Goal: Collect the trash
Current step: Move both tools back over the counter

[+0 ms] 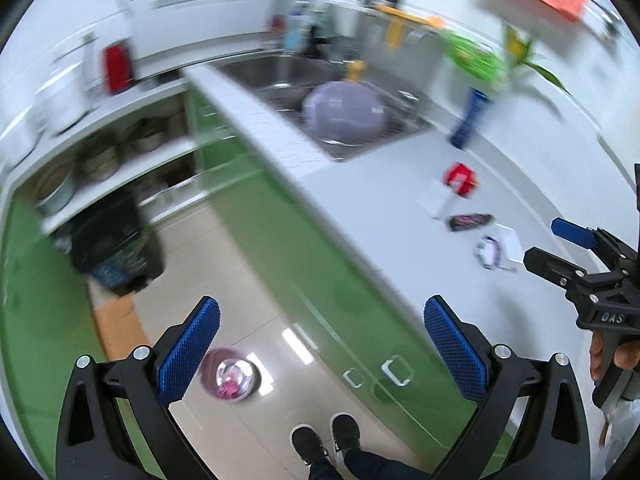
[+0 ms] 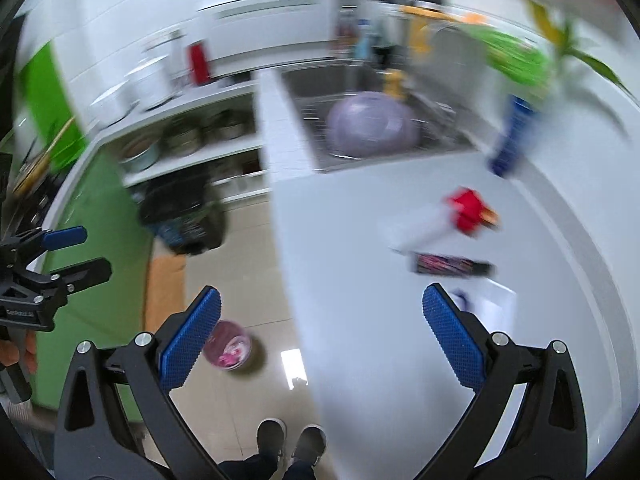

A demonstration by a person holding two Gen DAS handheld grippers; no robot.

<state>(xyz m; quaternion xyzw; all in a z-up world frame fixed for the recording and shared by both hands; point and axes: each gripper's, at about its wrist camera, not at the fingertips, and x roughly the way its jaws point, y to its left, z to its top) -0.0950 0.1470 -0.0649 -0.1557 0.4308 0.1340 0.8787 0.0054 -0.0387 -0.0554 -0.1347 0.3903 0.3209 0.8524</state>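
Observation:
Trash lies on the white counter (image 1: 360,208): a red wrapper (image 1: 460,178), a dark pink-printed wrapper (image 1: 468,221), a white and blue crumpled piece (image 1: 489,251) and white paper (image 1: 434,198). The right wrist view shows the red wrapper (image 2: 470,210) and dark wrapper (image 2: 452,266) too. A small pink bin (image 1: 230,374) stands on the floor; it also shows in the right wrist view (image 2: 230,346). My left gripper (image 1: 320,344) is open and empty above the floor. My right gripper (image 2: 320,340) is open and empty over the counter edge; it shows in the left wrist view (image 1: 560,248).
A sink (image 1: 288,72) holds a lilac bowl (image 1: 344,114). A blue bottle (image 1: 468,118) and a green plant (image 1: 476,56) stand at the back. Green cabinets (image 1: 288,248) run below the counter. A dark bag (image 1: 116,248) sits by open shelves of pots (image 1: 100,156). The person's shoes (image 1: 324,436) are on the floor.

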